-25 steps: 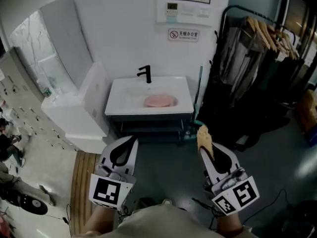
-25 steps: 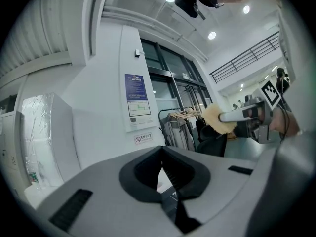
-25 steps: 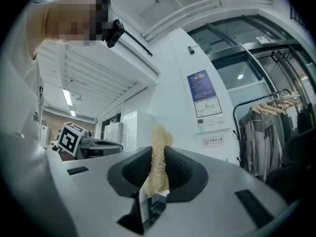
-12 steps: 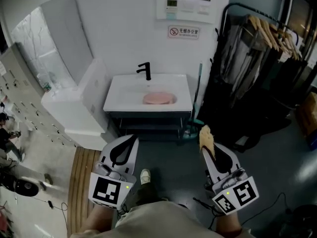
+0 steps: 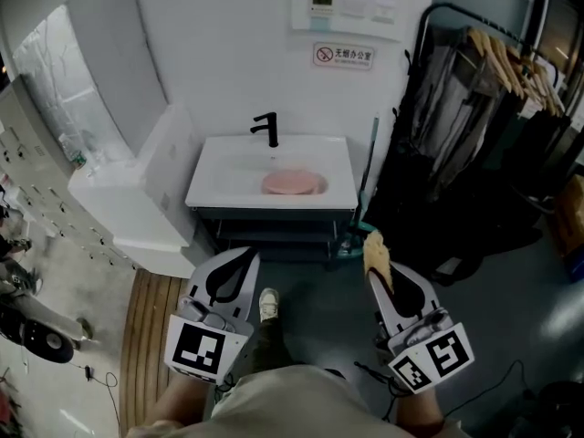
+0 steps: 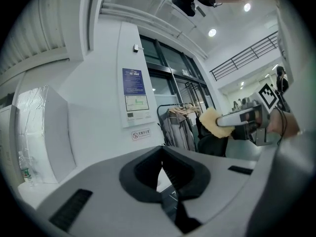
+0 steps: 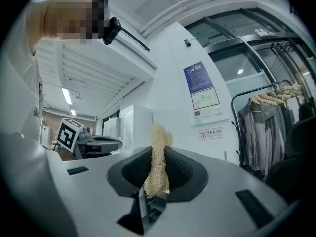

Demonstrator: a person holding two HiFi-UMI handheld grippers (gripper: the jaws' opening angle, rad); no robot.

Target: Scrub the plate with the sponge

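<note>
A pink plate (image 5: 294,182) lies in the white sink (image 5: 219,190) against the far wall, below a black tap (image 5: 266,131). Both grippers are held low in front of me, well short of the sink. My left gripper (image 5: 239,257) is shut with nothing between its jaws, and its own view shows the closed left gripper (image 6: 162,163). My right gripper (image 5: 375,255) is shut on a yellowish fibrous sponge (image 5: 374,248), which sticks out past the tips. In the right gripper view the sponge (image 7: 158,149) stands pinched upright in the right gripper (image 7: 157,168).
A dark clothes rack (image 5: 484,108) with hangers fills the right side. A white cabinet (image 5: 137,199) stands left of the sink. A thin green-handled pole (image 5: 367,176) leans by the sink's right edge. My shoe (image 5: 267,304) is on the dark floor, next to a wooden strip (image 5: 146,327).
A shoe has stepped forward into view between the grippers and the sink sits slightly nearer. Both grippers keep their pose, the sponge still clamped in the right one.
</note>
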